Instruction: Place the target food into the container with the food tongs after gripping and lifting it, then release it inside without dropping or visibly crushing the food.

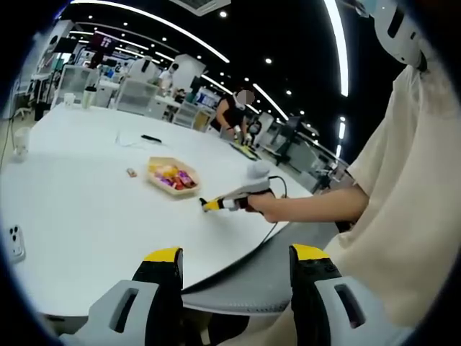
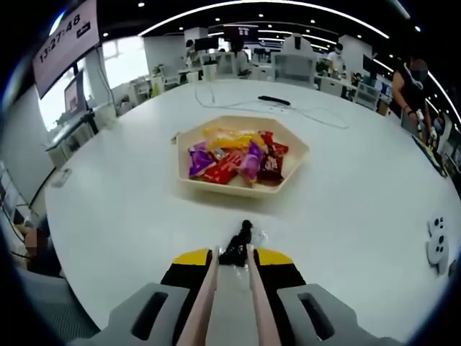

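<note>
We log right tongs (image 2: 230, 268) clamped on food tongs (image 2: 229, 288), whose dark tip item stays unclear; left tongs (image 1: 236, 257) apart; tray (image 2: 288, 175) of wrapped sweets (image 2: 234, 160) on surface (image 2: 130, 209).

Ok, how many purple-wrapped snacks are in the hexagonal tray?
2. One purple snack at the pile's left edge, another mid-pile beside red wrappers; more may be buried.

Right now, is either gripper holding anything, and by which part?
The right gripper is shut on the food tongs, clamping both arms partway along; the tips reach a small dark item on the table. The left gripper holds nothing, jaws apart.
</note>
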Demonstrator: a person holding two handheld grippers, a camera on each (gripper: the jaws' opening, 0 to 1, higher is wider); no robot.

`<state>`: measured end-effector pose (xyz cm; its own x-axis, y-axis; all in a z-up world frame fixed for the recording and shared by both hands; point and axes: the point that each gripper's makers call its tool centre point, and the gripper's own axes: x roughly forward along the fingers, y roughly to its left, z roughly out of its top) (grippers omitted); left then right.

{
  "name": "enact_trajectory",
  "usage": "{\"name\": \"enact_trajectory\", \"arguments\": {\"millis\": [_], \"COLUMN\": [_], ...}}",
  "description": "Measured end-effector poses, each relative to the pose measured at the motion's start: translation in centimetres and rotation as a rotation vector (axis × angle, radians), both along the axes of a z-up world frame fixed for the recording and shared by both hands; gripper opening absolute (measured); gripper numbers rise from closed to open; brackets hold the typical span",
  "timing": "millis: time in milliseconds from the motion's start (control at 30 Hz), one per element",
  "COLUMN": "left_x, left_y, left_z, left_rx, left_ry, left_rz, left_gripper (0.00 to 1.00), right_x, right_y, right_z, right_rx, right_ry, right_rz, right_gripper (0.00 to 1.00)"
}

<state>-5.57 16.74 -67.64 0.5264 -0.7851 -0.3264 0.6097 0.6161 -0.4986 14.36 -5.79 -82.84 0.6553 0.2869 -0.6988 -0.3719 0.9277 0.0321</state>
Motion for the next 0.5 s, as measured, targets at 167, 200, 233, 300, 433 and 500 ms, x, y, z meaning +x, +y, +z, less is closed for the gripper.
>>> {"name": "enact_trajectory", "arguments": {"millis": [167, 200, 233, 300, 433, 500], "left_x": [0.1, 0.1, 0.0, 0.0, 0.0, 0.1], "left_y": [0.1, 0.0, 0.0, -0.1, 0.1, 0.3], "left_z": [0.1, 0.1, 0.1, 0.2, 0.2, 0.2], "left_rx": [-0.005, -0.006, -0.005, -0.003, 0.000, -0.001], "left_ry": [-0.005, -0.006, -0.006, -0.007, -0.008, -0.006], "left_rz": [0.006, 0.005, 0.003, -0.001, 0.008, 0.013], "left_gripper": [0.59, 0.59, 0.59, 0.59, 0.59, 0.59], "right_x": [0.0, 0.1, 0.1, -0.4, 0.1, 0.0], "right_y": [0.1, 0.2, 0.2, 0.4, 1.0, 1.2], "right_z": [0.3, 0.0, -0.4, -1.4, -1.1, -1.0], "right_rx": [0.001, 0.003, 0.004, 0.005, -0.035, -0.053], "right_ry": [-0.007, 0.002, 0.015, 0.072, 0.025, 0.020], "right_rz": [0.004, 0.008, 0.011, 0.021, 0.058, 0.070], "right_gripper": [0.21, 0.22, 0.23, 0.25, 0.24, 0.22]}}
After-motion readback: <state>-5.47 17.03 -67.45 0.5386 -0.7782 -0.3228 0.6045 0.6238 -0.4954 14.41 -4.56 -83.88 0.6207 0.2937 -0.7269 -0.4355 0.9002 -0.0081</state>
